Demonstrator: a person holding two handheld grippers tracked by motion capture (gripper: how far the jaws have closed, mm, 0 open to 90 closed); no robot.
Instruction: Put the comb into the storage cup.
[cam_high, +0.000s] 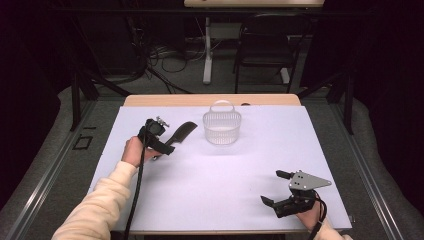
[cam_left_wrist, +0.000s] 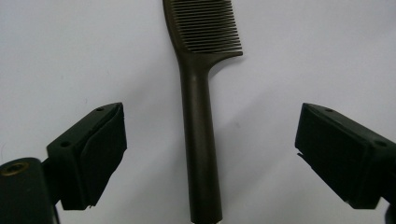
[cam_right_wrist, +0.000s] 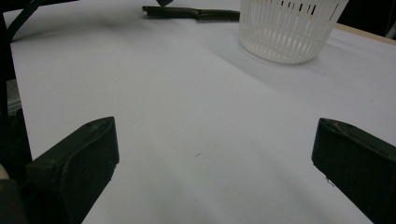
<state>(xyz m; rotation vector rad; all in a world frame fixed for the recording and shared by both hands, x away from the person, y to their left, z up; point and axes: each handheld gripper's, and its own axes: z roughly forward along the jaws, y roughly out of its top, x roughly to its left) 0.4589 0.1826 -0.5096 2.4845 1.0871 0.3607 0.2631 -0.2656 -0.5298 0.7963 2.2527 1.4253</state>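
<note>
One comb (cam_high: 181, 134) is counted, lying on the surface (cam_high: 240, 175) at about ten o'clock. One white slatted basket (cam_high: 222, 128) is counted at about twelve o'clock, fitted with a single arched handle. Two hand-held grippers are counted: the left hand-held gripper (cam_high: 159, 134) at about ten o'clock beside the comb, and the right hand-held gripper (cam_high: 276, 188) at about four o'clock. Two black jaws are counted on each. One surface is counted, carrying all of these.

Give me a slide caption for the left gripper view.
Open left gripper straddles the dark comb lying flat on the white table.
</note>
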